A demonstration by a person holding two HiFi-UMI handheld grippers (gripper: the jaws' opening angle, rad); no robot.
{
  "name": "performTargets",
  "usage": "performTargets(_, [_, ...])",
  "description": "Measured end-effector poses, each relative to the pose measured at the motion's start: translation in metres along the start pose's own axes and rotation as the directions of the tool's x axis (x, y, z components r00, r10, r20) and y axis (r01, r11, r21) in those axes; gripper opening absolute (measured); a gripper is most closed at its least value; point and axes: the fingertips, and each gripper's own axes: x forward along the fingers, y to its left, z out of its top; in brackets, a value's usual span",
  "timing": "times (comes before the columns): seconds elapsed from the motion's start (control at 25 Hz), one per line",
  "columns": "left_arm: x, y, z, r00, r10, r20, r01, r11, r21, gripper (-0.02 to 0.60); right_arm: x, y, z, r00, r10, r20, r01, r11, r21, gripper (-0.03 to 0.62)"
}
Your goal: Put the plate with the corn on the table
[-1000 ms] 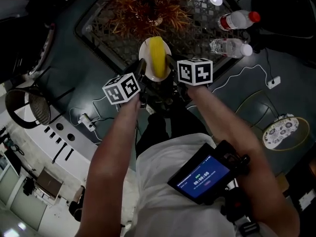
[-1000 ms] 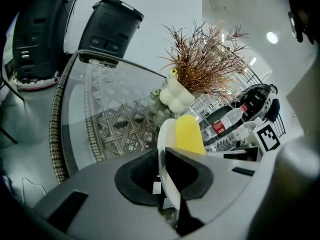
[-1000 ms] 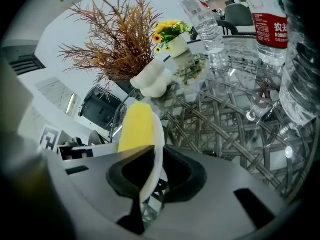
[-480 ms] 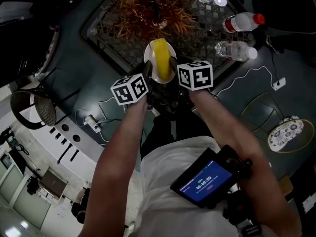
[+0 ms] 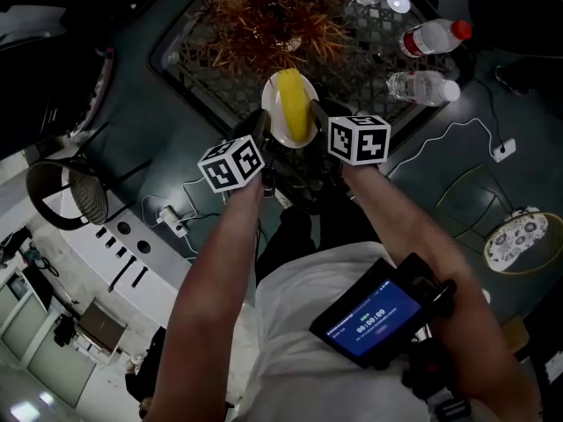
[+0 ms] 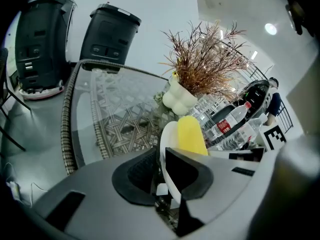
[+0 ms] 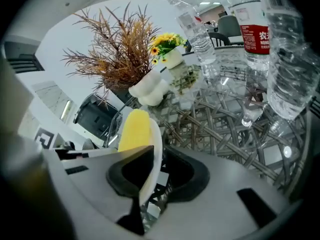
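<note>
A small white plate (image 5: 274,117) with a yellow corn cob (image 5: 292,104) on it hangs over the near edge of the glass-topped wicker table (image 5: 180,38). My left gripper (image 5: 262,134) is shut on the plate's left rim and my right gripper (image 5: 315,120) on its right rim. In the left gripper view the plate (image 6: 167,146) stands edge-on between the jaws of the left gripper (image 6: 162,180), with the corn (image 6: 189,134) behind. The right gripper view shows the right gripper (image 7: 150,176) clamped on the plate (image 7: 156,146) beside the corn (image 7: 134,130).
A dried plant in a white vase (image 5: 273,11) stands mid-table just beyond the plate. Water bottles (image 5: 427,38) lie at the table's right. Cables and a power strip (image 5: 171,222) lie on the floor, a chair (image 5: 66,192) stands at left, and a patterned dish (image 5: 519,236) sits at right.
Both grippers have carried the plate with the corn a little forward and right, closer to the plant and further over the table's edge. Both stay shut on it.
</note>
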Motion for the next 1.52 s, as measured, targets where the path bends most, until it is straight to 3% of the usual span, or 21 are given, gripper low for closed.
performTargets(0.16, [-0.009,0.002,0.005,0.999,-0.008,0.038,0.007,1.0,0.017,0.038,-0.007,-0.006,0.001,1.0,-0.014,0.026,0.014,1.0,-0.003,0.052])
performTargets(0.4, [-0.021,-0.008,0.002,0.999,-0.037,0.03,0.035,0.996,0.082,0.037,-0.019,-0.014,0.0,0.998,-0.057,0.04,0.058,0.998,-0.012,0.05])
performTargets(0.52, [-0.028,-0.008,-0.002,0.999,-0.034,0.024,0.032,0.995,0.097,0.02,-0.026,-0.022,-0.001,0.995,-0.081,0.055,0.081,0.997,-0.006,0.048])
performTargets(0.6, [-0.034,-0.005,-0.007,1.0,-0.03,0.01,0.029,0.994,0.108,0.006,-0.03,-0.024,-0.001,0.994,-0.089,0.065,0.09,0.996,-0.01,0.007])
performTargets(0.8, [-0.061,-0.006,-0.024,0.998,-0.061,-0.001,0.06,0.991,0.119,0.006,-0.048,-0.016,-0.011,0.994,-0.083,0.075,0.084,0.996,-0.003,0.006])
performTargets(0.96, [-0.088,-0.012,-0.033,0.993,-0.116,0.019,0.111,0.98,0.167,0.006,-0.063,0.0,-0.02,0.995,-0.065,0.069,0.067,0.998,-0.018,0.006])
performTargets(1.24, [-0.126,-0.017,-0.049,0.991,-0.129,0.019,0.122,0.965,0.23,0.006,-0.093,0.034,-0.037,0.995,-0.032,0.093,0.036,0.998,-0.042,0.007])
performTargets(1.52, [-0.163,-0.04,-0.049,0.98,-0.195,0.032,0.176,0.936,0.303,0.006,-0.127,0.07,-0.05,0.99,0.026,0.138,-0.017,0.998,-0.067,0.006])
